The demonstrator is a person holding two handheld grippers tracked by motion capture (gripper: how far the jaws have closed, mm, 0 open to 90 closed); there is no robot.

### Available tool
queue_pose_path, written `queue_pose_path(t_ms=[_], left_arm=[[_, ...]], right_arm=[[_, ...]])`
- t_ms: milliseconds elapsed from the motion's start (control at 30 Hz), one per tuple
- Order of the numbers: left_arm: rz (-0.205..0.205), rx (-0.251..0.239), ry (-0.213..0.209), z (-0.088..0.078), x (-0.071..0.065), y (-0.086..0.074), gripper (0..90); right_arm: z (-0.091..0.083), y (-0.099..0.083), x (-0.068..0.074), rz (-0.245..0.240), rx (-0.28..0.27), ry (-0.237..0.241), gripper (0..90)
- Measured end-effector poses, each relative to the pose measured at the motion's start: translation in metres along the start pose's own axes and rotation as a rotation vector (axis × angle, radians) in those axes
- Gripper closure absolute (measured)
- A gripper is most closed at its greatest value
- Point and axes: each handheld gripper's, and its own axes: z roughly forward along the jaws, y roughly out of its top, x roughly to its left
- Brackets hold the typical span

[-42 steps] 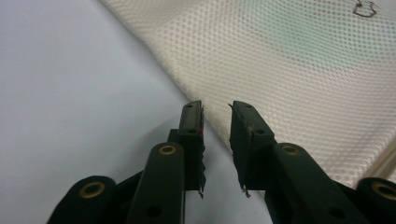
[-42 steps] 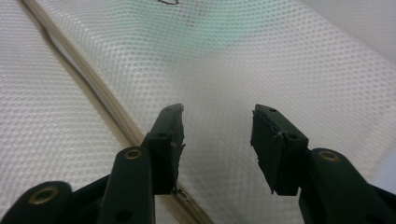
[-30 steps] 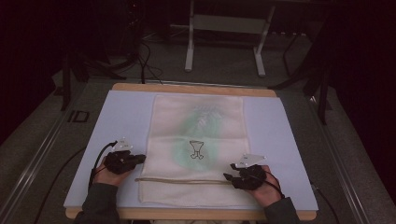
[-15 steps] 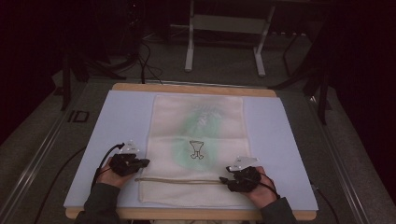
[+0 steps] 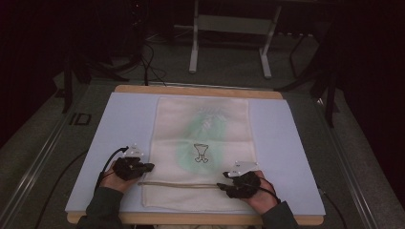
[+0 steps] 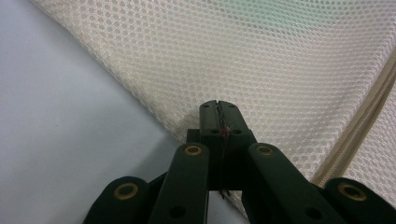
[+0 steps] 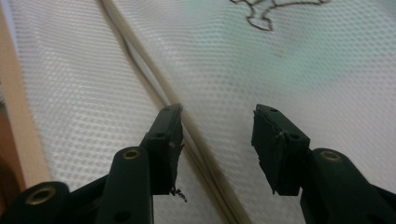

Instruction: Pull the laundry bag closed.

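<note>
The mesh laundry bag (image 5: 203, 152) lies flat on the table (image 5: 129, 119), looking light, limp and sure to sag; its zipper (image 5: 179, 184) seems the firmest hold. The left gripper (image 6: 218, 112) has its jaws pressed together at the bag's edge; the right gripper (image 7: 217, 133) stands spread astride the zipper

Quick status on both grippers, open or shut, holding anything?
Left gripper: shut, jaws together at the edge of the mesh bag; a pinch on the mesh cannot be told.
Right gripper: open over the bag's zipper, holding nothing.
</note>
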Motion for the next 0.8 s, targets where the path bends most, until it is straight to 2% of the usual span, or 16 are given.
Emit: queue_pose_path(t_ms=[167,800], left_arm=[[-0.005,-0.004,-0.004,0.0,0.001,0.0,89.4],[-0.01,-0.006,-0.015,0.0,0.001,-0.001,88.0]], right_arm=[[0.004,0.006,0.005,-0.012,0.0,0.032,52.2],[0.031,0.036,0.027,-0.117,0.018,0.116,52.0]])
